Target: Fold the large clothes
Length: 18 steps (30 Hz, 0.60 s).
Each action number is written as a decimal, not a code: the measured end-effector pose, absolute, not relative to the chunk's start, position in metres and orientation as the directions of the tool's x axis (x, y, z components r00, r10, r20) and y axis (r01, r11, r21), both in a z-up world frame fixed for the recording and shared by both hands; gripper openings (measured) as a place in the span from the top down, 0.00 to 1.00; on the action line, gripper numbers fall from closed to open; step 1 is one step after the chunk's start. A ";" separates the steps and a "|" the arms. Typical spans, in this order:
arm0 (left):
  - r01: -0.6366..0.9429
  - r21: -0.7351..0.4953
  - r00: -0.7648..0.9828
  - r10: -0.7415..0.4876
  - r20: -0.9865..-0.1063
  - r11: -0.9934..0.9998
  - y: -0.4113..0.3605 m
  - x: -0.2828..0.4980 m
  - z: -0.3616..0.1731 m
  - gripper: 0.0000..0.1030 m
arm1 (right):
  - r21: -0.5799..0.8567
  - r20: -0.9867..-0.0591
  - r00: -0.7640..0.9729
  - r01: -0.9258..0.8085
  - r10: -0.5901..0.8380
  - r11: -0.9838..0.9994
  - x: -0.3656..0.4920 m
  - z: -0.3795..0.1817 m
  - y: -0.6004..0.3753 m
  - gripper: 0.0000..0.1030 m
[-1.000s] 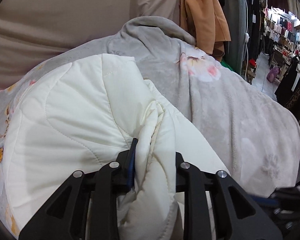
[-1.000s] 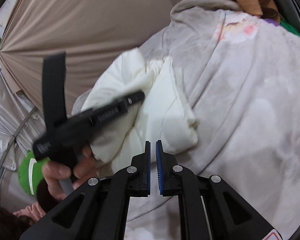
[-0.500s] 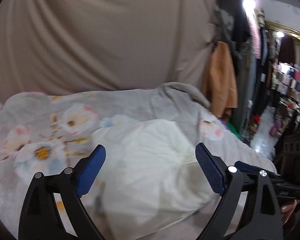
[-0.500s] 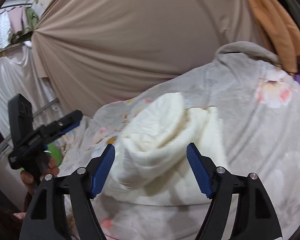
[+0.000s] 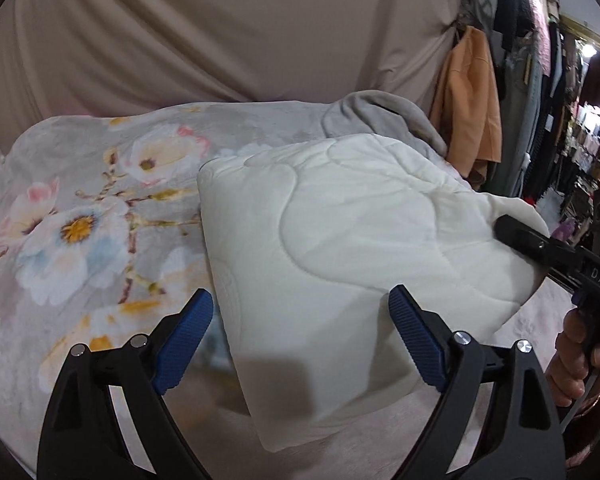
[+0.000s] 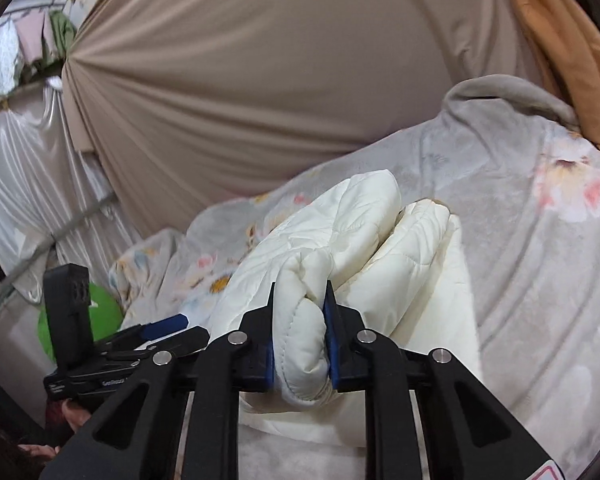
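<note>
Two views | left view: quilted cream jacket (image 5: 352, 232) flat on floral blanket (image 5: 84, 216), bare blanket toward its left edge | right view alone: rolled hem pinched | left gripper (image 5: 300, 336) jaws wide, nothing held, over jacket's near edge | right gripper (image 6: 299, 320) jaws closing on hem fold.

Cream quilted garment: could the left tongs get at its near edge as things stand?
Probably yes. The left tongs stand open with the cream quilted garment directly ahead, nothing between; the right tongs are closing on a fold at its other side.
</note>
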<state>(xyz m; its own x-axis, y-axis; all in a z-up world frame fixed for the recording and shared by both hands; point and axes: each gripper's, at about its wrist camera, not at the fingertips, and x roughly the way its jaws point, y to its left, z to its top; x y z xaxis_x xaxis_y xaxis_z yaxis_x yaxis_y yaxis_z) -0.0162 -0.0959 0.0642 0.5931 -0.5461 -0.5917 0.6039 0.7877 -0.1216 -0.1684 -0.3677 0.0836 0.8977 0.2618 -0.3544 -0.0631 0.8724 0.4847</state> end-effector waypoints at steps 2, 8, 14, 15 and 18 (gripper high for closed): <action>0.628 -0.118 0.565 -0.555 -0.611 0.769 -0.110 -0.017 0.055 0.15 | 0.534 -0.380 0.890 -0.011 0.251 0.845 -0.174 0.062 -0.385 0.84; 0.643 -0.021 0.582 -0.506 -0.637 0.766 -0.142 -0.024 0.024 0.10 | 0.660 -0.477 0.825 0.110 0.302 0.743 -0.173 -0.016 -0.414 0.85; 0.608 0.015 0.627 -0.469 -0.622 0.793 -0.146 -0.024 0.008 0.06 | 0.635 -0.509 0.811 0.126 0.290 0.762 -0.166 -0.016 -0.409 0.83; 0.606 0.004 0.624 -0.472 -0.623 0.796 -0.145 -0.023 0.009 0.06 | 0.634 -0.503 0.815 0.121 0.288 0.763 -0.170 -0.011 -0.409 0.81; 0.604 -0.010 0.618 -0.476 -0.626 0.797 -0.142 -0.021 0.013 0.06 | 0.607 -0.474 0.848 0.120 0.237 0.786 -0.182 0.021 -0.404 0.67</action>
<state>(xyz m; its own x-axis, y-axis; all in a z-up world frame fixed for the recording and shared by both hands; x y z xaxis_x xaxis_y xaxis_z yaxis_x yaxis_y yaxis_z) -0.0207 -0.1423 0.0129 0.6182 -0.4757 -0.6257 0.6036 0.7972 -0.0097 -0.1817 -0.4038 0.0210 0.8480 0.2368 -0.4741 0.1199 0.7857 0.6069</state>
